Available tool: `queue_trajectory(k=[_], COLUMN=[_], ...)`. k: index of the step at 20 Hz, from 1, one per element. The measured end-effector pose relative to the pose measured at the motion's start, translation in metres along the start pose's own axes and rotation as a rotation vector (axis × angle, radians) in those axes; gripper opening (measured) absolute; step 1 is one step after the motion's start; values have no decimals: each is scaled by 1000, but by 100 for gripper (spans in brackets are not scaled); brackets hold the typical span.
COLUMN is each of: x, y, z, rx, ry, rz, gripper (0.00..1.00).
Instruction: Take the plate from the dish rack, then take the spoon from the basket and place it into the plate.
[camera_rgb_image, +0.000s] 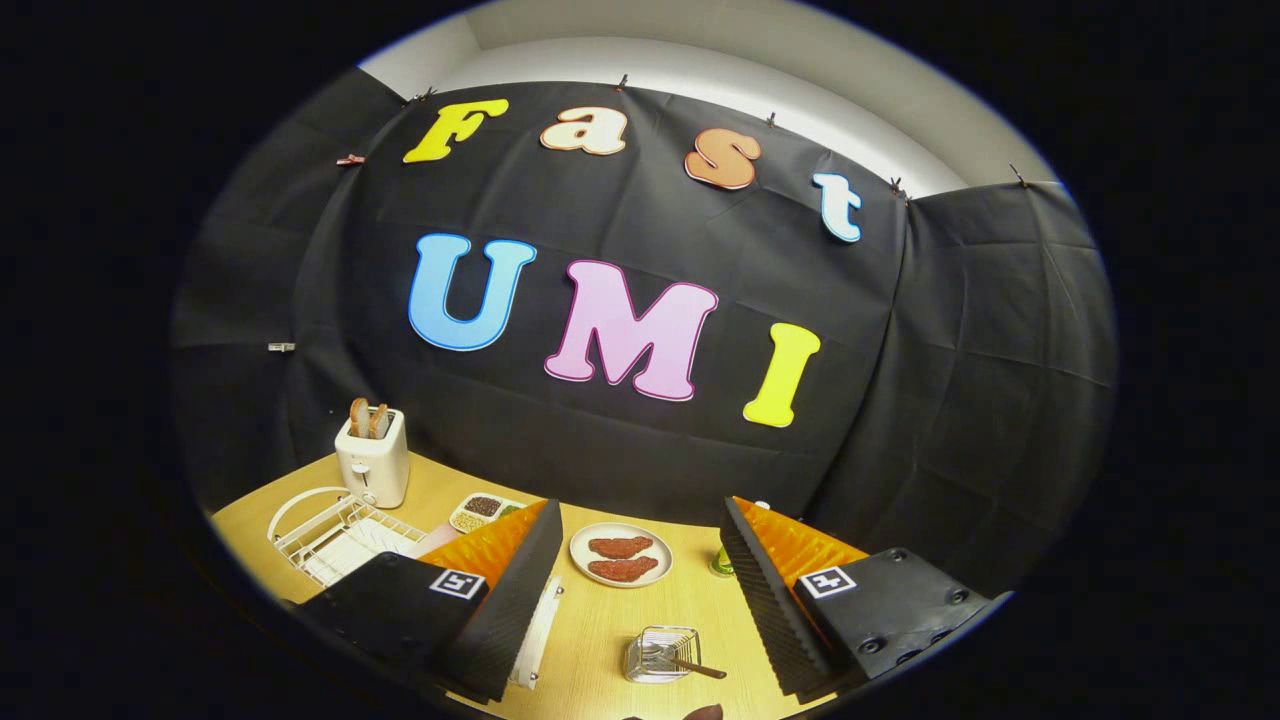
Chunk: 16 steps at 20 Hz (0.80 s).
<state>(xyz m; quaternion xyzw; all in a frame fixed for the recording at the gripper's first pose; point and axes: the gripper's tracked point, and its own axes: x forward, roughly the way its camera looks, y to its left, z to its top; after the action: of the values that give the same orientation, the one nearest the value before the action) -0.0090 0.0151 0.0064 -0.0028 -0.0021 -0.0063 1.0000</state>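
My hand-held gripper (640, 590) spread wide above the wooden counter (610, 625).
My left finger hides part of the white wire dish rack (335, 535); the small wire basket (660, 653) lies between the fingers, its spoon (690, 664) hard to make out.

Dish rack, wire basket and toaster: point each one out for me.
Dish rack (335, 535): gripper view, on its white wire side, left of the open claw (640, 590).
Wire basket (660, 655): gripper view, on its mesh wall, between the fingers.
Toaster (373, 462): gripper view, on its white front, behind the rack.

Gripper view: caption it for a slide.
Open tool above the table, spoon basket between its fingers, dish rack beyond them beside the toaster.
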Motion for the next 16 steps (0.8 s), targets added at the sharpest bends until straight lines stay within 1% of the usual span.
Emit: queue_trajectory(k=[5,8,12,16], x=[0,3,9,13], y=[0,8,33,71], z=[-1,-7,-22,-50], rx=[6,37,54,23], ry=[10,45,132,280], rz=[1,25,93,191], gripper=[97,97,98,98])
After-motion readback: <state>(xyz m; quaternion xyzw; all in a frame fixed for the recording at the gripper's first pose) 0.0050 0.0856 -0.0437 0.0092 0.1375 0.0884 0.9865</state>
